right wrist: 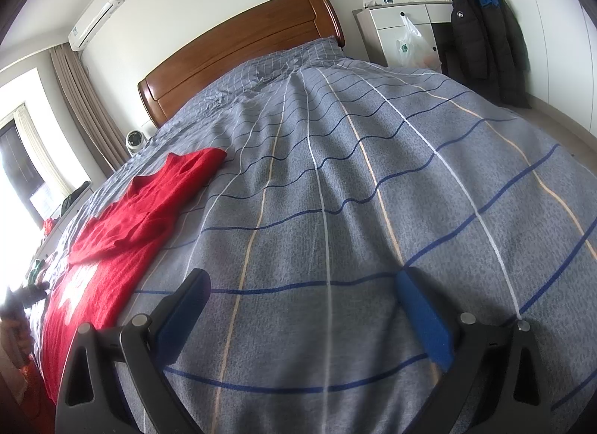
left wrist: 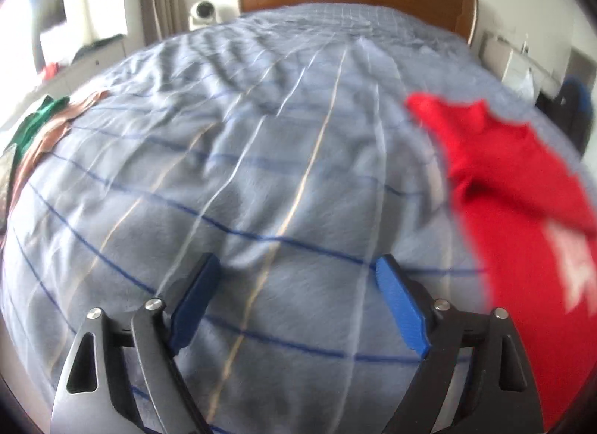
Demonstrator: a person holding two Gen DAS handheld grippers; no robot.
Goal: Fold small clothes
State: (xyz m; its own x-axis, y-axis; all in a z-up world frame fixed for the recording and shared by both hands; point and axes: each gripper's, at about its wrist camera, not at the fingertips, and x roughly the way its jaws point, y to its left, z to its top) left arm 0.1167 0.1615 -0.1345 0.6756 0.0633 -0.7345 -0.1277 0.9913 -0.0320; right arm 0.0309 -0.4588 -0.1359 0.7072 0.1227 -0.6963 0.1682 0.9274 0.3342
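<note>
A red garment [left wrist: 522, 217] with a white print lies spread on the grey-blue checked bed cover [left wrist: 261, 158], to the right of my left gripper [left wrist: 298, 269]. The left gripper is open and empty above the cover. In the right wrist view the same red garment [right wrist: 123, 228] lies to the left of my right gripper [right wrist: 302, 284], one sleeve folded over its body. The right gripper is open and empty over bare cover [right wrist: 354, 191]. The left wrist view is blurred.
A green and a brown garment [left wrist: 41, 128] lie at the bed's left edge. A wooden headboard [right wrist: 238, 42] stands at the far end. A white cabinet with a plastic bag [right wrist: 406, 38] and a hanging dark jacket [right wrist: 481, 38] stand to the right of the bed.
</note>
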